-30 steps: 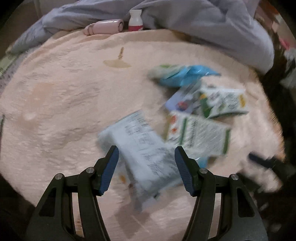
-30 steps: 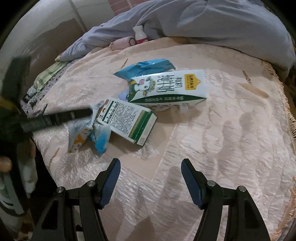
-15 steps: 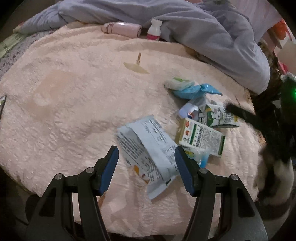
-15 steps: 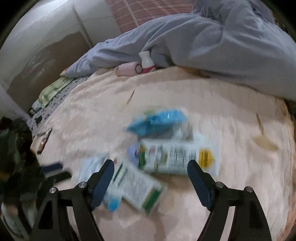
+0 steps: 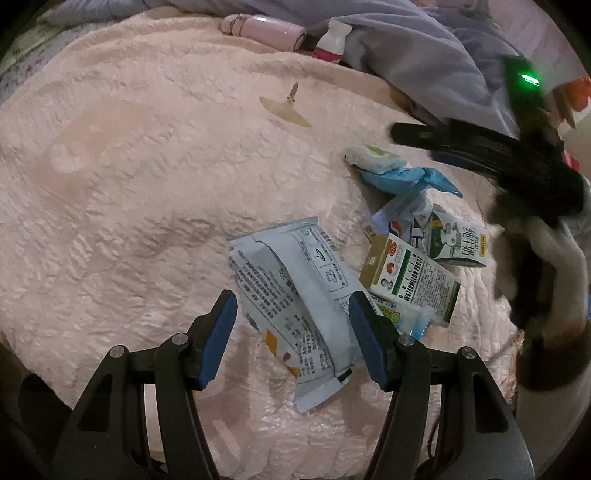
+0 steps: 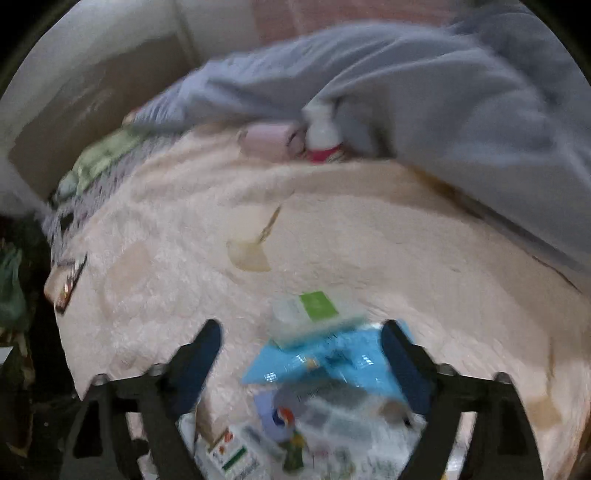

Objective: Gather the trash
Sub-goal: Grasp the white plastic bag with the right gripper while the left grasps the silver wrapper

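Trash lies on a pink bedspread (image 5: 129, 192). In the left wrist view my left gripper (image 5: 291, 314) is open, its jaws either side of a pale printed wrapper (image 5: 295, 295). Right of it lie a green and white carton (image 5: 410, 284), a milk carton (image 5: 458, 240), a blue wrapper (image 5: 406, 179) and a white and green packet (image 5: 373, 157). My right gripper (image 5: 413, 134) reaches in above the blue wrapper. In the blurred right wrist view the right gripper (image 6: 299, 343) is open over the blue wrapper (image 6: 332, 358) and white and green packet (image 6: 306, 314).
A grey-blue duvet (image 5: 424, 40) is piled at the back of the bed. A pink bottle (image 5: 266, 27) and a small white bottle (image 5: 332, 38) lie against it. A flat tan item (image 5: 284, 109) lies mid-bed. A phone-like item (image 6: 70, 280) lies at the left edge.
The right gripper has swung forward over the pile to the blue wrapper and white packet. The left gripper has pulled back slightly and stays open over the pale wrapper.
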Available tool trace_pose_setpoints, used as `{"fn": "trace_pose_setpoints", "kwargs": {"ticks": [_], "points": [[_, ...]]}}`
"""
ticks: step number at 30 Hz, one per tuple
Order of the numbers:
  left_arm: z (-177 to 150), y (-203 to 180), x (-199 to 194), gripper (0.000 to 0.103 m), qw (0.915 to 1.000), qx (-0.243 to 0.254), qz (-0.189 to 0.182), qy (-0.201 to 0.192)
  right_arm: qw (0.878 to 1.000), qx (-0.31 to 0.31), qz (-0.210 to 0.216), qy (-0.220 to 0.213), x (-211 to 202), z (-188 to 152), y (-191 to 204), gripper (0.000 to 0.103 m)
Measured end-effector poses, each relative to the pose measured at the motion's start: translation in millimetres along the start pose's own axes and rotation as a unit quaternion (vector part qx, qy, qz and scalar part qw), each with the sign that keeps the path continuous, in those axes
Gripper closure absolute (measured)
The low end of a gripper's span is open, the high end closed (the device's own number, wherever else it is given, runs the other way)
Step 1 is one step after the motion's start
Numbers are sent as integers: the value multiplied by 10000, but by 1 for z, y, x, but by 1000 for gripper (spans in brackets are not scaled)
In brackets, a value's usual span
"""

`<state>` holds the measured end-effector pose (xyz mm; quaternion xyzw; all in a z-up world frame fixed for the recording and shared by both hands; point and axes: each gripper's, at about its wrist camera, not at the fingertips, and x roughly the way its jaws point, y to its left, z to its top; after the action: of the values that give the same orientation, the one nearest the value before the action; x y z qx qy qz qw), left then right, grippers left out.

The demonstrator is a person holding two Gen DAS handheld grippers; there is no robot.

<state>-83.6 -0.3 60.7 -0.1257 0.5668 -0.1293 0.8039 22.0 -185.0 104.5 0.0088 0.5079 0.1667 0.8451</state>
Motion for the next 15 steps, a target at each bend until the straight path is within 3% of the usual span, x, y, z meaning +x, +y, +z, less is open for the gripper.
{"fn": "trace_pose_setpoints", "kwargs": {"ticks": [3, 7, 10, 11, 12, 13, 14, 15], "points": [[-1, 2, 9, 41, 9999, -103, -50, 29, 9981, -287, -230, 486, 41, 16, 2, 12], [0, 5, 25, 39, 9996, -170, -186, 149, 9945, -216, -311, 972, 82, 18, -10, 12], [1, 8, 33, 34, 9993, -229, -256, 162, 9938, -145, -296, 1066, 95, 15, -14, 14], [2, 8, 35, 33, 9992, -232, -276, 148, 9947, -110, -254, 995, 93, 16, -15, 23], [1, 8, 36, 33, 9992, -240, -293, 124, 9954, -83, -202, 930, 91, 17, -15, 42], [1, 8, 36, 33, 9992, -237, -313, 99, 9959, -88, -164, 885, 89, 17, -17, 49], [0, 8, 36, 34, 9991, -212, -343, 92, 9962, -120, -145, 854, 88, 16, -16, 65], [-1, 9, 36, 39, 9990, -203, -398, 81, 9963, -169, -140, 826, 87, 14, -15, 71]]}}
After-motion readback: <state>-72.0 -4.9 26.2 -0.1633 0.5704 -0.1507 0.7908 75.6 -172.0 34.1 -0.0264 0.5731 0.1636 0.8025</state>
